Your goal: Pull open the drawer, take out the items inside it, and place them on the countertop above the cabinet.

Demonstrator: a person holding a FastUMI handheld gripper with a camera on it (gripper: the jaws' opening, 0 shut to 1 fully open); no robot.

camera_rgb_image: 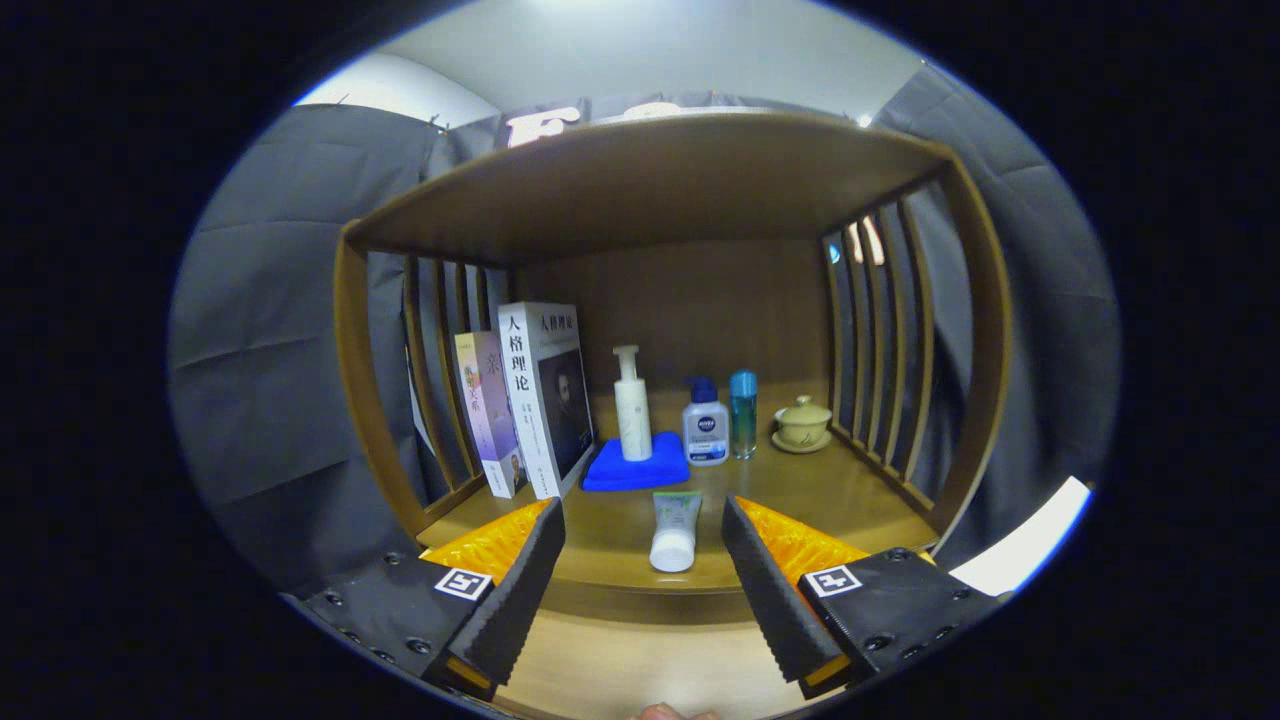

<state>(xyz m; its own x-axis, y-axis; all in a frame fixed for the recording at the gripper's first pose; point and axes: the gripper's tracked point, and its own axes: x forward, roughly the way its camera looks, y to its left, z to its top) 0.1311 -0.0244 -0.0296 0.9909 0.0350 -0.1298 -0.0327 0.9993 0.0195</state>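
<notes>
a white tube (675, 530) lies on the wooden countertop (820, 490), cap end toward the camera, at the counter's front edge. it sits between the two fingers of the gripper (643, 535), touching neither. the fingers are spread wide, holding nothing, with open air on both sides of the tube.

just beyond the tube lies one folded blue cloth (636, 463), and one white pump bottle (631, 405) stands upright on it. to the right of the cloth stand two more bottles close together: a short white bottle with a dark blue cap (706, 422) and a slim teal bottle (743, 413). further right, near the side slats (880, 340), is one small lidded cup on a saucer (802, 424).

left of the cloth, two books (520, 400) stand upright, leaning toward the left slats.

a wooden shelf (650, 180) roofs the space overhead. bare counter runs ahead of the right finger, between the tube and the cup. below the counter's front edge, between the fingers, a paler wooden surface (630, 665) shows; whether it is the drawer cannot be told. a fingertip (665, 712) shows at the very bottom.
</notes>
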